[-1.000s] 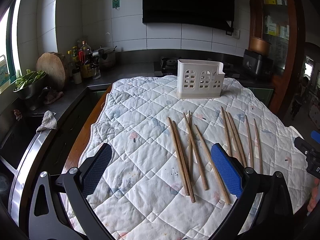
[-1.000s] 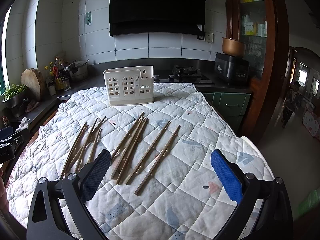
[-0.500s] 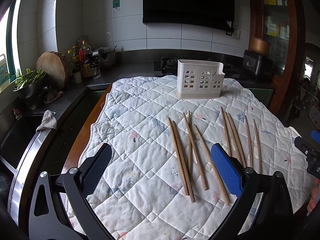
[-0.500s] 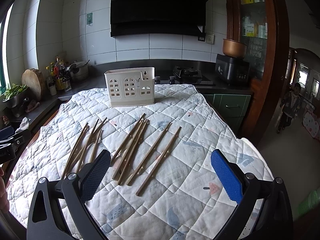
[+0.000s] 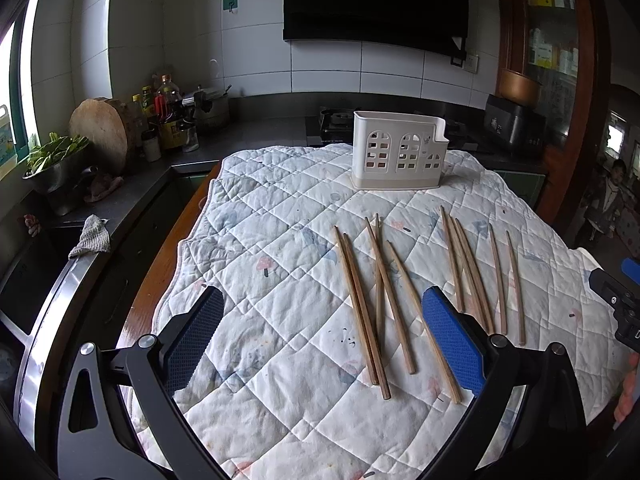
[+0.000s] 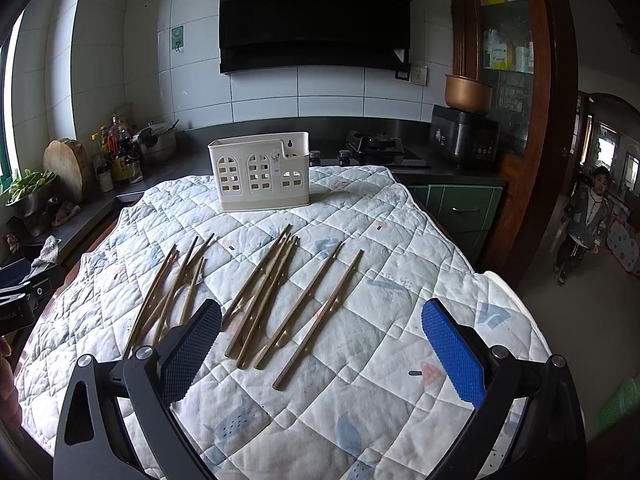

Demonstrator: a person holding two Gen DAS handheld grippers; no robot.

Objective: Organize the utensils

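Barely anything has shifted in your left wrist view: your left gripper (image 5: 320, 336) still hovers with jaws released and empty over the white quilted cloth (image 5: 280, 208), wooden chopsticks (image 5: 362, 308) loose below the white perforated plastic utensil holder (image 5: 398, 156). From the right wrist, your right gripper (image 6: 320, 340) likewise stays spread, empty. Sorting hasn't begun; nothing is picked.

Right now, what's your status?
Both hand-held grippers, left and right, open, empty. Chopsticks loose on quilted cloth. White utensil holder unobstructed.
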